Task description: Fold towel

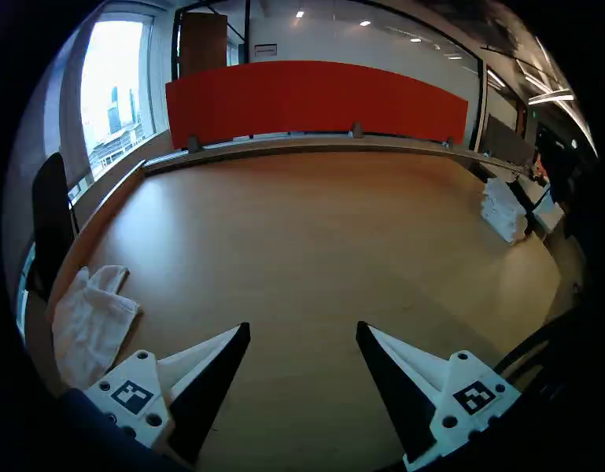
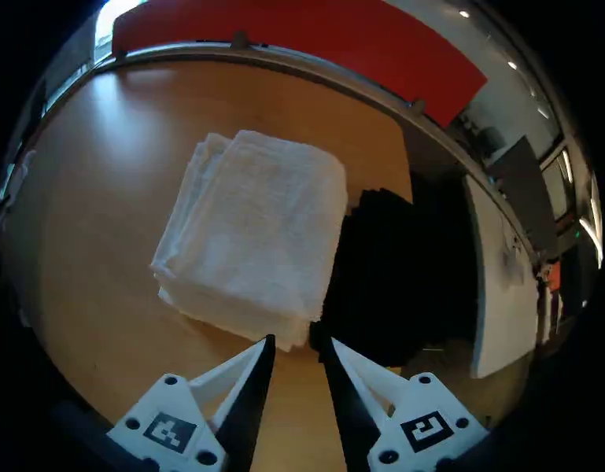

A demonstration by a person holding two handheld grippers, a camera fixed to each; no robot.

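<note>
One crumpled towel (image 1: 90, 322) at left edge of table (image 1: 318, 236), one folded stack (image 2: 255, 236), layers uncountable, left gripper (image 1: 302, 330) wide, right gripper (image 2: 298, 340) narrowly parted.

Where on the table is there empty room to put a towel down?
The wide middle of the wooden table is bare, between the crumpled towel at one edge and the folded towel stack at the other, up to the red divider. It's crowded by both towels.
</note>
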